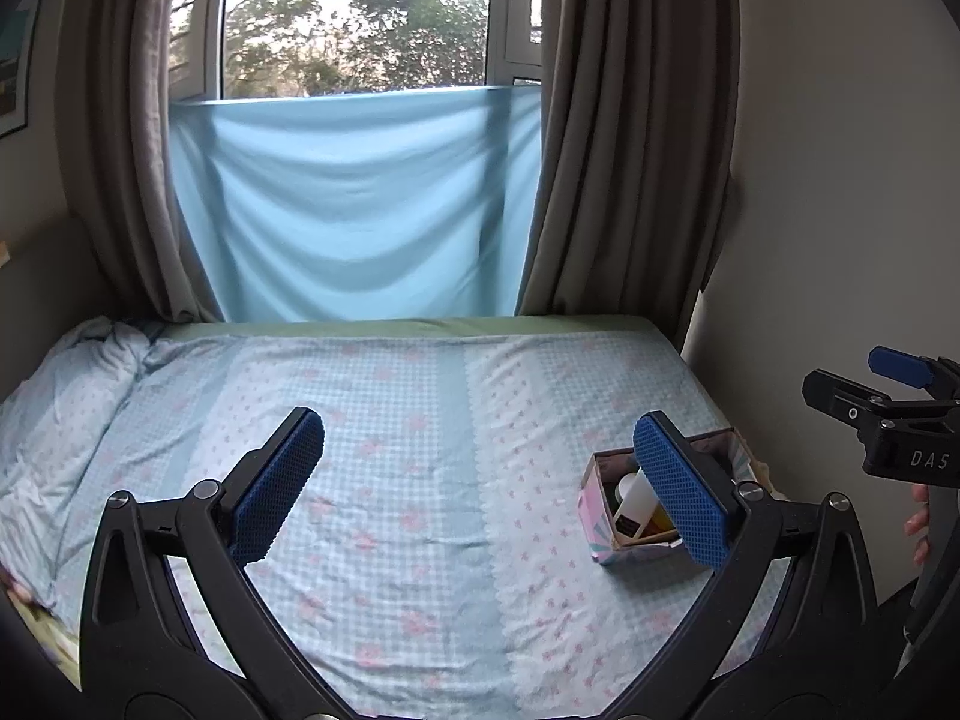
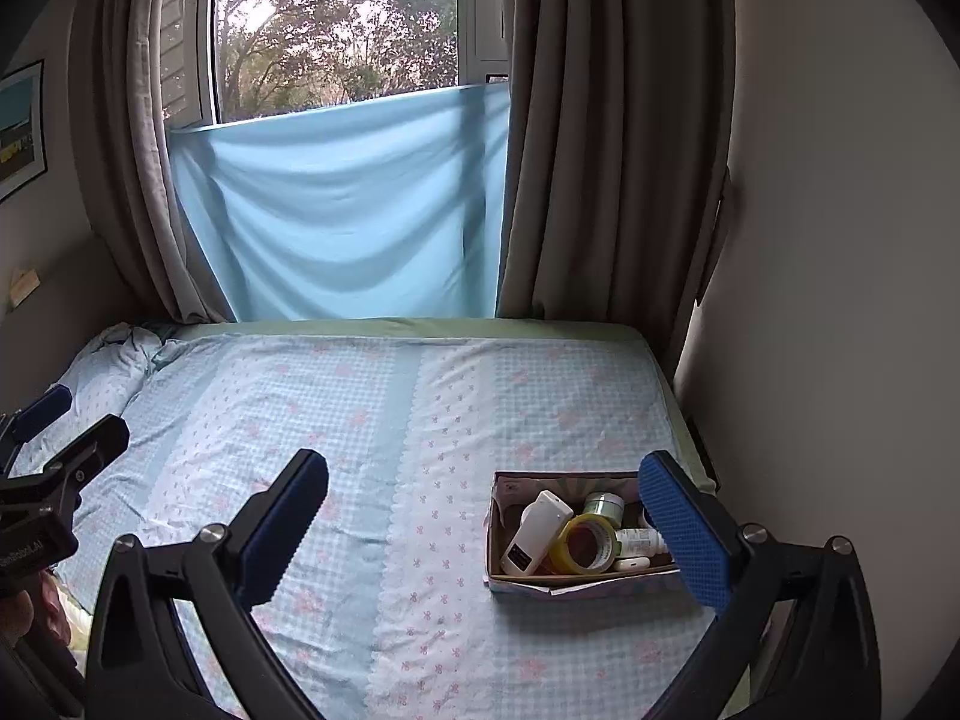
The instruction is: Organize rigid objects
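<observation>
The left tool hovers above the bed with its blue-padded fingers spread wide apart and nothing between them. The right tool hangs over the same bed, its fingers likewise wide apart and empty. Each tool shows at the edge of the other's view, the right one at the far right of the left wrist view with a hand just below it.

Nothing lies between either tool and the patterned box, which sits on the checked, flowered bedsheet near the bed's right edge and close to the wall. In both views the right-hand finger of the tool overlaps part of the box and hides its right end.

Inside the box lie the rigid objects: a white bottle leaning against the left side, a roll of yellow tape beside it, a small jar with a pale green lid behind, a white tube lying sideways, and a small white item at the front.

A rumpled pillow rests at the far left of the bed. Beyond the bed a light blue cloth hangs across the lower window, flanked by grey-brown curtains. A framed picture hangs on the left wall.
</observation>
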Demonstrator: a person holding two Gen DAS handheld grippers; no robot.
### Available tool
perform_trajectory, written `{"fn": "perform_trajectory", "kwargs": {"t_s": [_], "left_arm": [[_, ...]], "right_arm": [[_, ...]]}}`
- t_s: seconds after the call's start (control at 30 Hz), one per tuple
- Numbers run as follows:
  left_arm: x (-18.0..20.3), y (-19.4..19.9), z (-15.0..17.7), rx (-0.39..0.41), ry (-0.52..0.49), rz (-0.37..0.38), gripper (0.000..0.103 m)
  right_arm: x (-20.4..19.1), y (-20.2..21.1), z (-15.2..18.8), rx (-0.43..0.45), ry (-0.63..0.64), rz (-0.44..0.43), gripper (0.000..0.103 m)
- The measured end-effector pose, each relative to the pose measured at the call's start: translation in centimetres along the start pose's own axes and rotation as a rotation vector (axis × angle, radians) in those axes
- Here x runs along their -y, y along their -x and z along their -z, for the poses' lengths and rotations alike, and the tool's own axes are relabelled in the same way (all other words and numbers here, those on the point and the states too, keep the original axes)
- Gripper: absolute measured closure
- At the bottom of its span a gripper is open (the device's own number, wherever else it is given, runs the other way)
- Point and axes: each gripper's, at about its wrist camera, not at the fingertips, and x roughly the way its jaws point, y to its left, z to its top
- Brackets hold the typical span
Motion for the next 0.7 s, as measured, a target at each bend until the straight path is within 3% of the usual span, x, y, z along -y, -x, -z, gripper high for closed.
{"fn": "perform_trajectory", "kwargs": {"t_s": [0.7], "left_arm": [[-0.15,0.23,0.04,0.009,0.021,0.003,0.000]], "right_arm": [[-0.59,-0.18,-0.41,0.012,0.000,0.003,0.000]]}}
